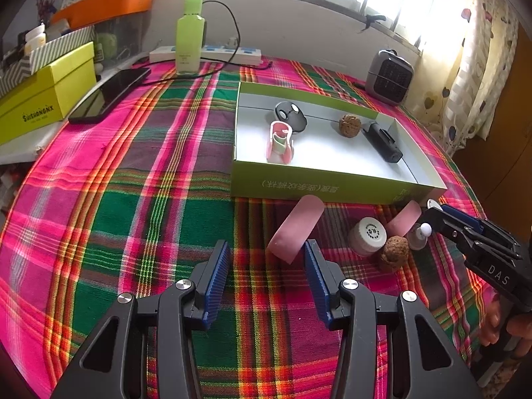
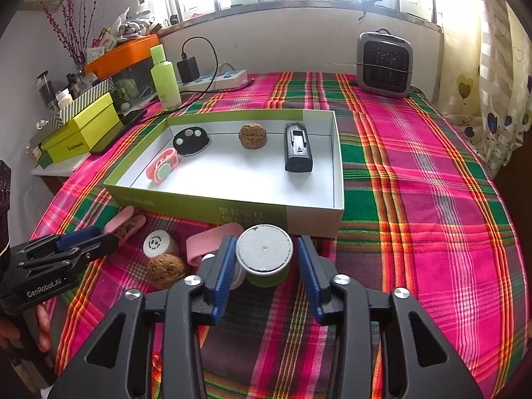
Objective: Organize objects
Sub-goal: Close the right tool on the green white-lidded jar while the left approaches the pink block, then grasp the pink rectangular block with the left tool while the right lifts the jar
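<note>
A shallow green box (image 2: 266, 212) holds a black disc (image 2: 190, 140), a pink case (image 2: 162, 169), a walnut (image 2: 252, 136) and a black device (image 2: 298, 149). In front of it on the plaid cloth lie a pink bar (image 1: 296, 228), a white jar (image 1: 367, 235), a second walnut (image 1: 394, 249) and another pink piece (image 1: 404, 222). My left gripper (image 1: 267, 266) is open, just short of the pink bar. My right gripper (image 2: 264, 266) is open around a green cup with a white lid (image 2: 264, 252); the pads do not touch it.
A green bottle (image 1: 189, 33), a power strip (image 1: 232, 54) and a black phone (image 1: 109, 94) lie at the back left beside a yellow box (image 1: 46, 96). A small grey heater (image 2: 384, 65) stands at the back right. The right gripper shows in the left wrist view (image 1: 429, 214).
</note>
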The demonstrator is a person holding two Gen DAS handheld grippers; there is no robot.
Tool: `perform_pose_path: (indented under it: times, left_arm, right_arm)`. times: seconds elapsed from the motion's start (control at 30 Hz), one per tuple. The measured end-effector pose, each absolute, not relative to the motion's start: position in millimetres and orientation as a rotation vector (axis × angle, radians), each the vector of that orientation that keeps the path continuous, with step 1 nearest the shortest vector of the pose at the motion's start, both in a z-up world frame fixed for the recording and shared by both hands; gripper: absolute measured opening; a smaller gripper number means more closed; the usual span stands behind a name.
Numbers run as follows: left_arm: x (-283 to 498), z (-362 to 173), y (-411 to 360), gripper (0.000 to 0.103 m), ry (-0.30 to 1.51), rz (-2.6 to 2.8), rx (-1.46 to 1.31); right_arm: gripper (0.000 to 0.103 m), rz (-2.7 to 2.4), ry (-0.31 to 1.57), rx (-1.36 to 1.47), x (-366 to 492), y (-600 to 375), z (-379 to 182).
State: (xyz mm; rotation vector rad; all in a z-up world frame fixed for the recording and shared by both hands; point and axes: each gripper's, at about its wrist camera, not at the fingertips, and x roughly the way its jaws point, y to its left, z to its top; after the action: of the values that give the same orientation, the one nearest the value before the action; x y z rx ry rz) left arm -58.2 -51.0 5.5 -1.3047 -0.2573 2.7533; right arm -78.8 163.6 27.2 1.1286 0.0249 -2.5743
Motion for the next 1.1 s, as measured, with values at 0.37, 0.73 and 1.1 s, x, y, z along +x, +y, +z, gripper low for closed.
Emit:
perform_pose_path:
  times: [0.37,0.73,1.1]
  left_arm:
    - [-59,5,-47,0.044,-0.253,2.726,-1.293]
    - [-71,5,-37,0.044,-0.126,2.702,-1.275]
    - [-80,5,-32,0.041,-0.082,2.707,-1.268]
  right_arm:
    - [0.036,-2.573,0.046,1.130,-68,168,29]
    - [0.036,-2.548,0.039,1.161,-56,174,29]
    - [0.036,-2.540,0.019,1.177,-58,176,24]
